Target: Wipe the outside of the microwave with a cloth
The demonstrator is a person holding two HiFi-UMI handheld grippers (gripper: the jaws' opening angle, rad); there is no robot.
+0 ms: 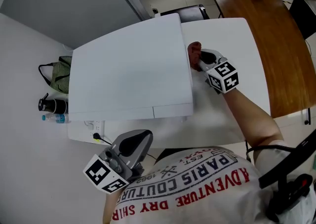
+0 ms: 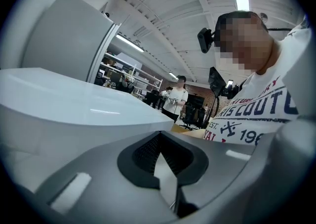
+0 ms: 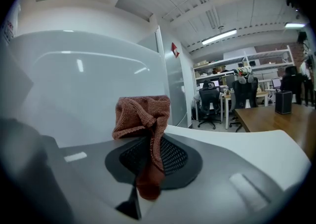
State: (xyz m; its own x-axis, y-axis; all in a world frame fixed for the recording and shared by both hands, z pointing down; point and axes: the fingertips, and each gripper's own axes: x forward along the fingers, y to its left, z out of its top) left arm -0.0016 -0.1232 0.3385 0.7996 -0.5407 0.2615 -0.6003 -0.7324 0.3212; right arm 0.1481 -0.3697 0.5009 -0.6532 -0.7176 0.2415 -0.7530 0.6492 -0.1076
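The white microwave (image 1: pixel 129 69) sits on a white table (image 1: pixel 232 40), seen from above in the head view. My right gripper (image 1: pixel 198 56) is shut on a reddish-brown cloth (image 1: pixel 194 50) and holds it at the microwave's right side. In the right gripper view the cloth (image 3: pixel 143 114) bunches above the closed jaws, close to the microwave's white side wall (image 3: pixel 84 85). My left gripper (image 1: pixel 140 141) is shut and empty, low at the front of the microwave near the person's chest. The left gripper view looks along the microwave's top (image 2: pixel 74 102).
A striped bag (image 1: pixel 60 73), a dark flask (image 1: pixel 53 104) and a water bottle (image 1: pixel 53 118) lie left of the microwave. A power strip with a plug (image 1: pixel 96 136) sits at the front left. A wooden table (image 1: pixel 266 25) stands to the right. People and office chairs are in the background.
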